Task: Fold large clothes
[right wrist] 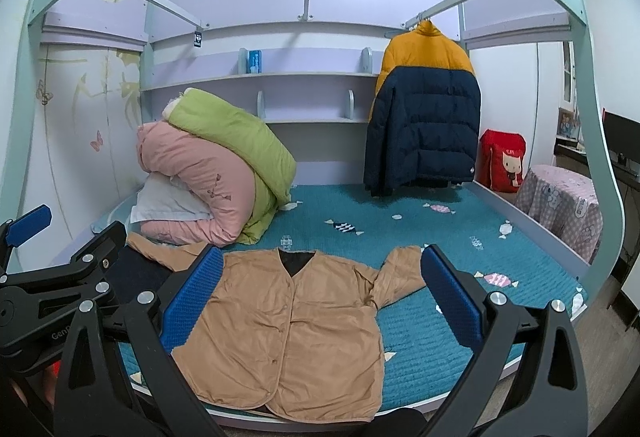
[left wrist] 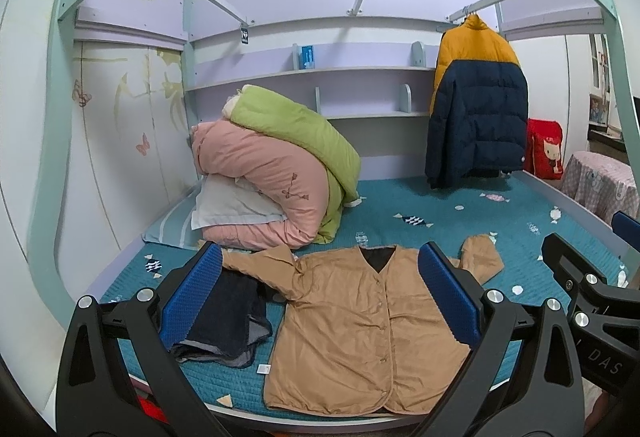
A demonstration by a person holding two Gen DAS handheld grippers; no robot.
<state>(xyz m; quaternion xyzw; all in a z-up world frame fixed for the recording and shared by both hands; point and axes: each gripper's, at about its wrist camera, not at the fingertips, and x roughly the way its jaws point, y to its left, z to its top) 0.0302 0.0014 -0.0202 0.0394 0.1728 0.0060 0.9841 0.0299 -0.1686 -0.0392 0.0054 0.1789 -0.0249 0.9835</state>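
Observation:
A tan buttoned jacket (left wrist: 352, 325) lies flat, front up, on the teal bed cover (left wrist: 460, 213), its hem near the bed's front edge and its sleeves bent outward. It also shows in the right wrist view (right wrist: 288, 333). My left gripper (left wrist: 320, 297) is open and empty, held above the jacket's left half. My right gripper (right wrist: 320, 297) is open and empty, held above the jacket's right half. The right gripper shows at the right edge of the left wrist view (left wrist: 592, 277).
A dark folded garment (left wrist: 228, 321) lies left of the jacket. Rolled pink and green quilts (left wrist: 272, 177) on a pillow fill the bed's left back. A yellow and navy puffer coat (left wrist: 476, 105) hangs at the back right. A covered stool (right wrist: 560, 209) stands right of the bed.

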